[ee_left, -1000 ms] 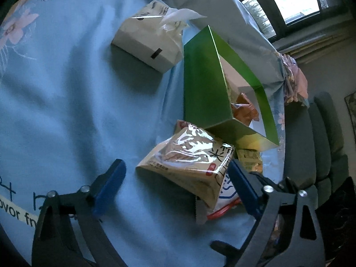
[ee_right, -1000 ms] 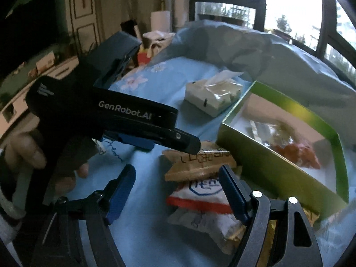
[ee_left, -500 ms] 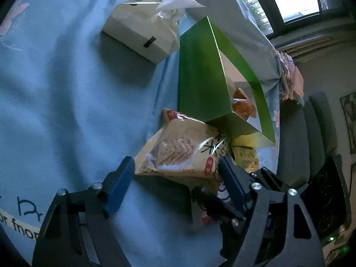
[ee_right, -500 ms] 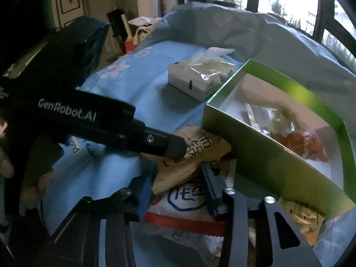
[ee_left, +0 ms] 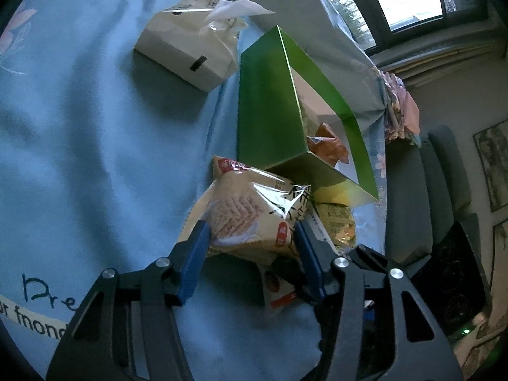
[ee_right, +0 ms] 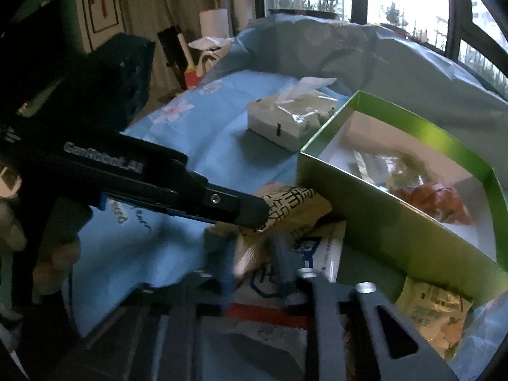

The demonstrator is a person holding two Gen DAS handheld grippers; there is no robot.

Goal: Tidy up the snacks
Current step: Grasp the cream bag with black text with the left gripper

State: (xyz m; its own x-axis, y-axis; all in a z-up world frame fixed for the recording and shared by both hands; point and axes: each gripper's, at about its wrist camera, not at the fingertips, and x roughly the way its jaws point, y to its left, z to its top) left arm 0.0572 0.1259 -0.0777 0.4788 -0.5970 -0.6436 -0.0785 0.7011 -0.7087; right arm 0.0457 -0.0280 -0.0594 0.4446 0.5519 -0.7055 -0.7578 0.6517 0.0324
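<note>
Your left gripper (ee_left: 250,235) closing around beige cracker packet (ee_left: 254,212): clear window, ridged crackers inside, red corner, black lettering. Blue pads touch its sides. Packet lies on blue cloth (ee_left: 95,143), top of snack pile, just beside green box (ee_left: 270,111). Your right gripper (ee_right: 254,260) blurred, closing narrow on that packet's crinkled edge. Orange packet (ee_right: 435,200) inside box. Tissue pack (ee_left: 187,54) beyond, apart.

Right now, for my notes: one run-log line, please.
left hand-held gripper: closing on cracker pack | right hand-held gripper: closing, same pack | green box: open
</note>
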